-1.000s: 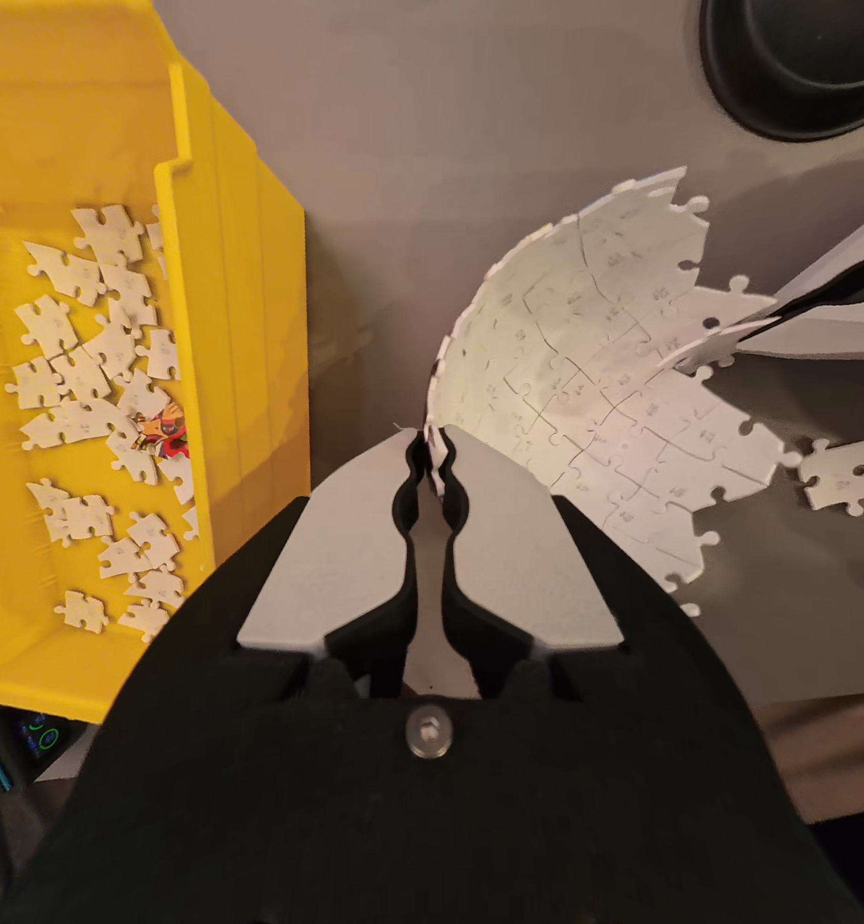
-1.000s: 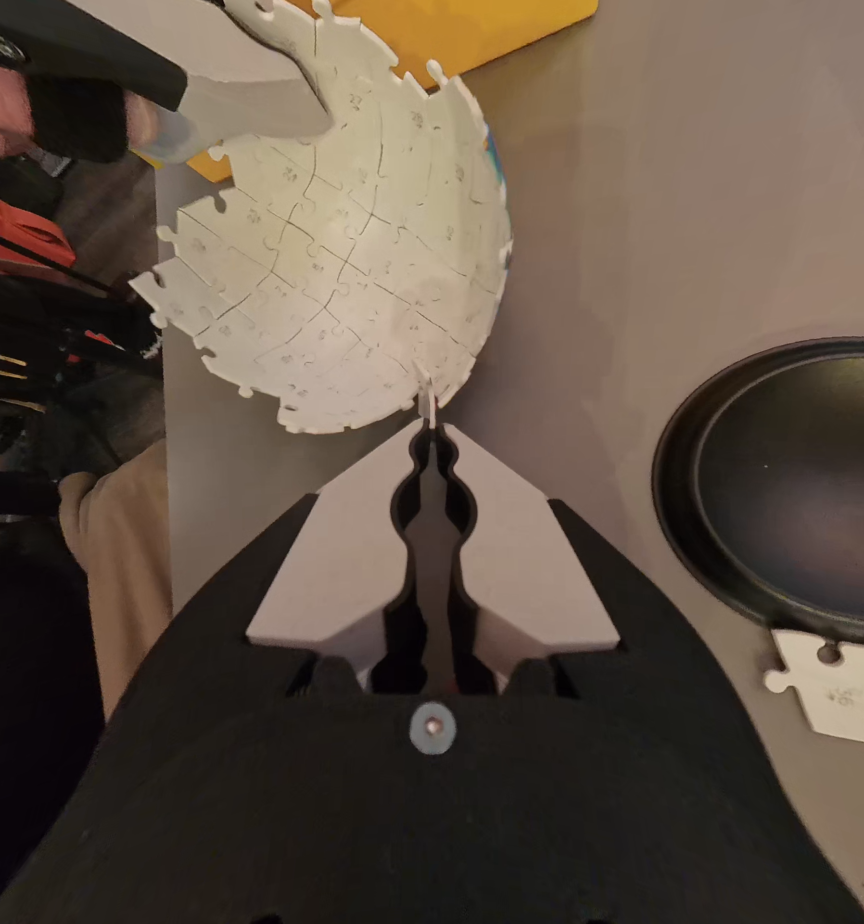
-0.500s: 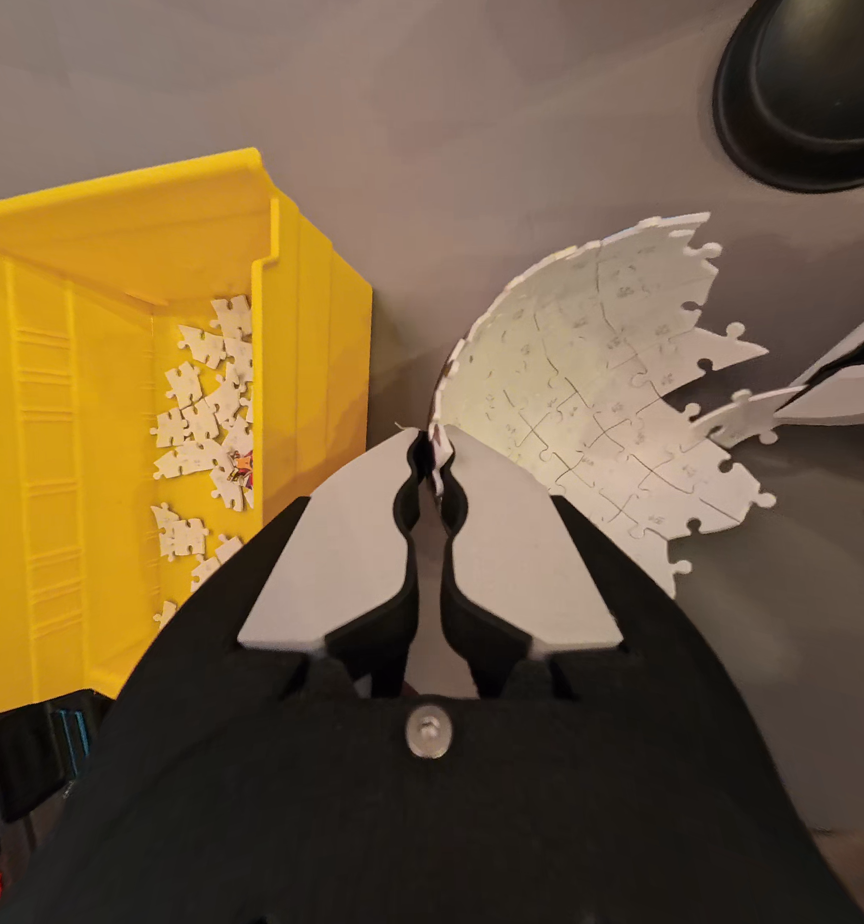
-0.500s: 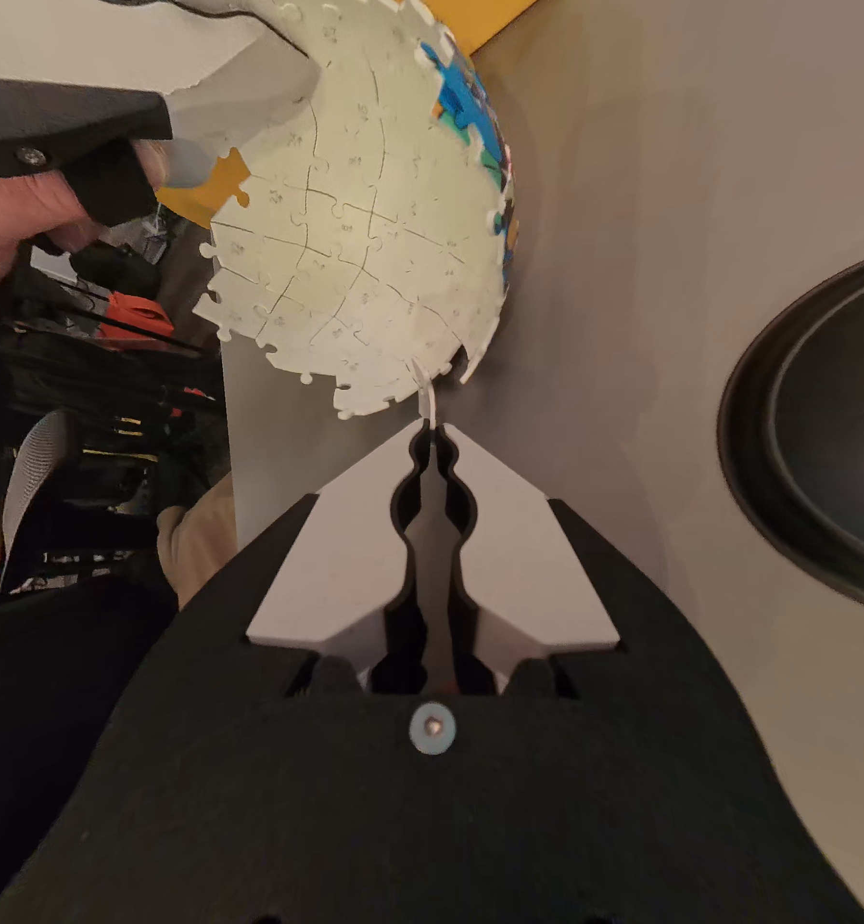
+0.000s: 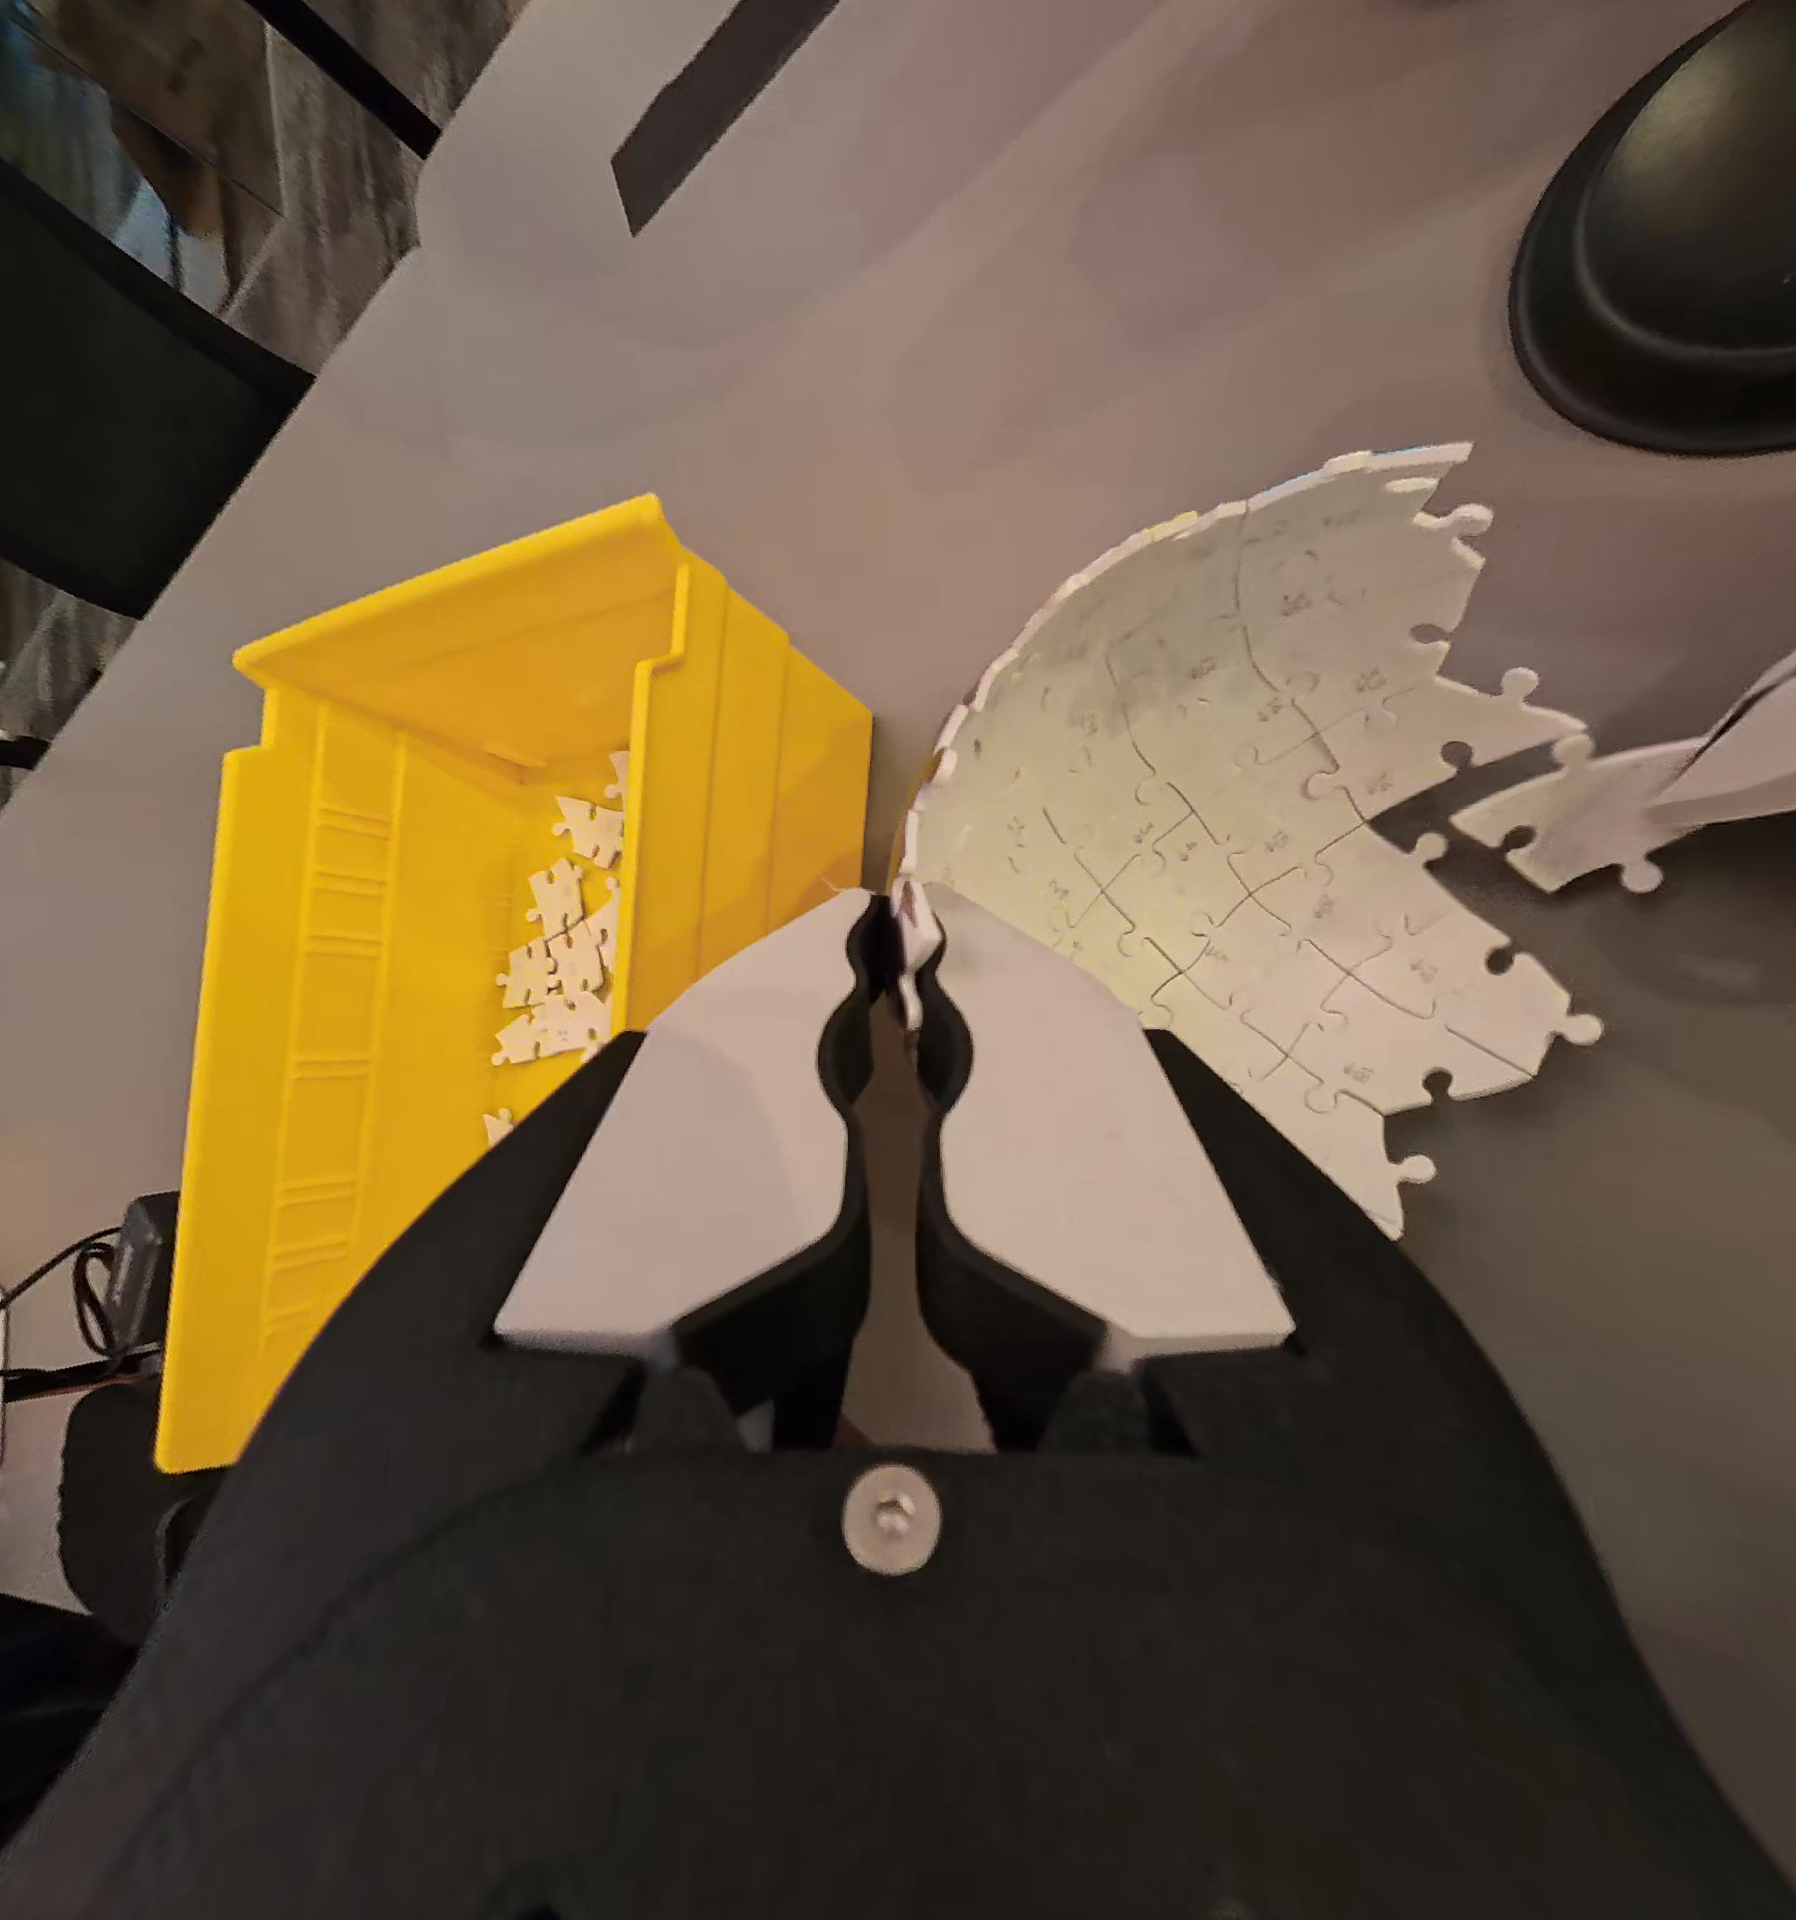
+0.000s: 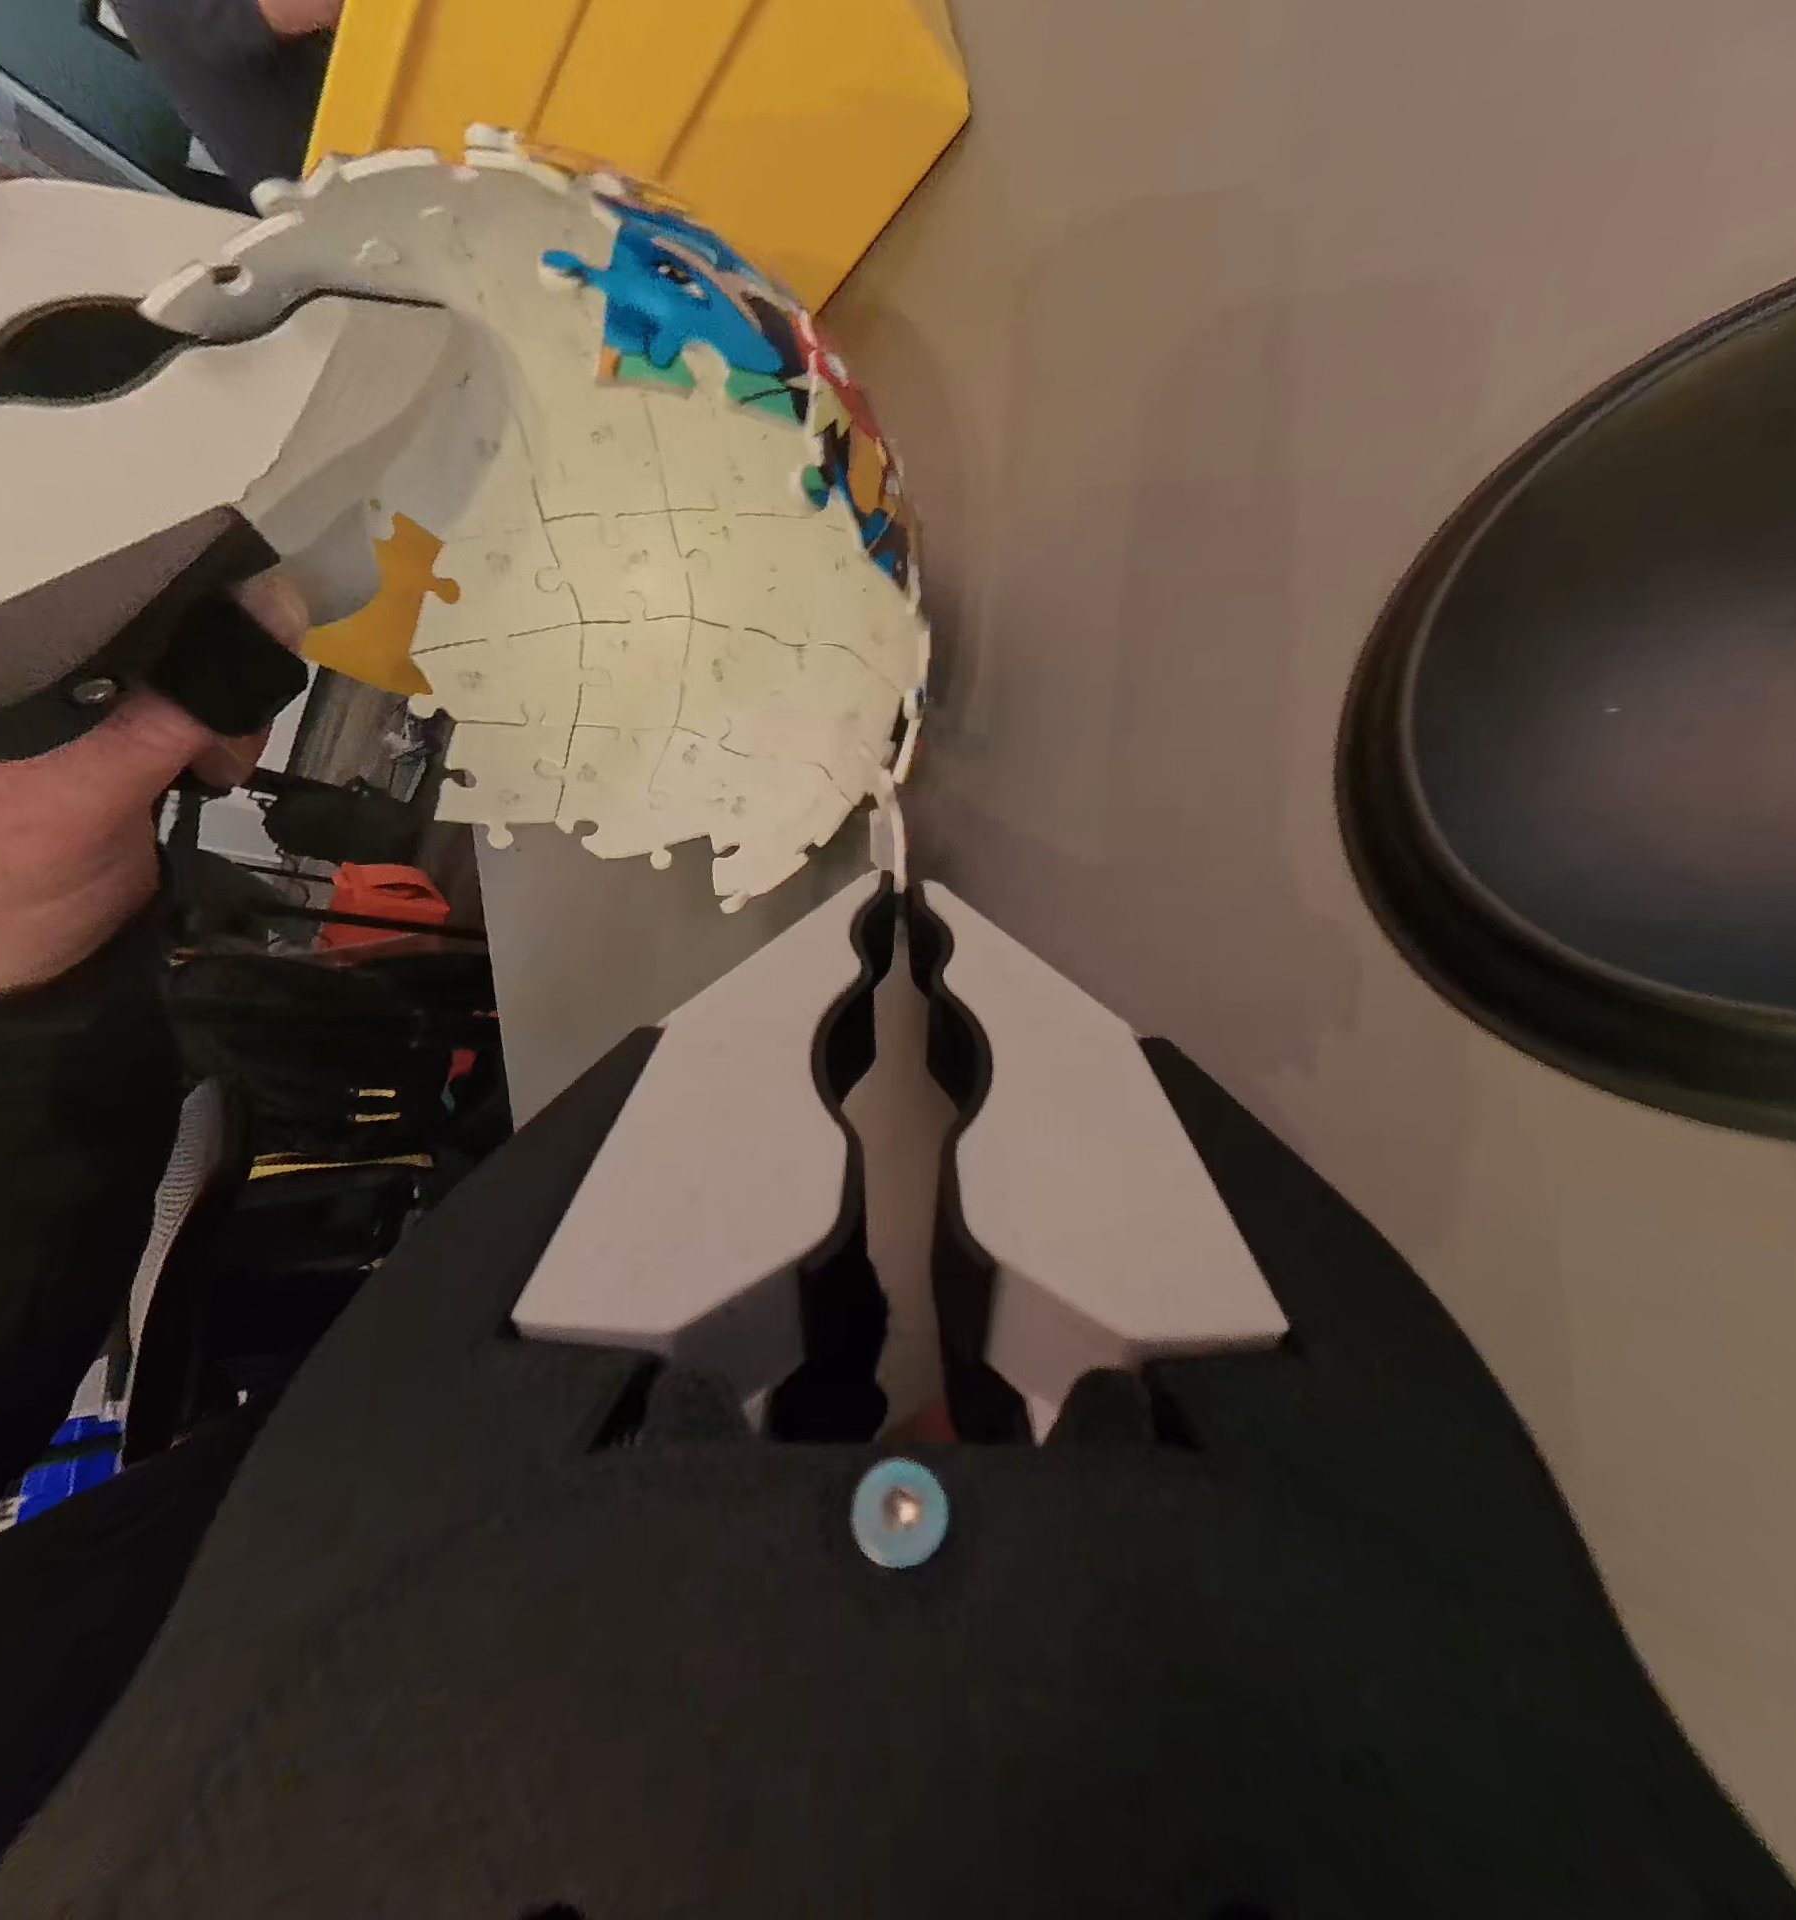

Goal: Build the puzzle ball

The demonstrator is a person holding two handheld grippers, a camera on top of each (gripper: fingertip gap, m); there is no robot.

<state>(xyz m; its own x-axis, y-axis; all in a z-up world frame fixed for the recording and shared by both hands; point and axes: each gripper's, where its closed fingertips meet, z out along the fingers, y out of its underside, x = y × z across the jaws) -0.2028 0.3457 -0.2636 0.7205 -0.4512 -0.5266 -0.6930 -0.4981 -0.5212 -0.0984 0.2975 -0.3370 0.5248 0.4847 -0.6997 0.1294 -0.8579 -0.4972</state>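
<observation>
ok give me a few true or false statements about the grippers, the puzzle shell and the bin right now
1. The left hand-held gripper is shut on the rim of the curved white half-built puzzle ball shell. True.
2. The right hand-held gripper is wide open. False: it is shut on a single white puzzle piece.
3. The yellow plastic bin holds loose white puzzle pieces. True.
4. The round black pan holds puzzle pieces. False: none show in it.
</observation>
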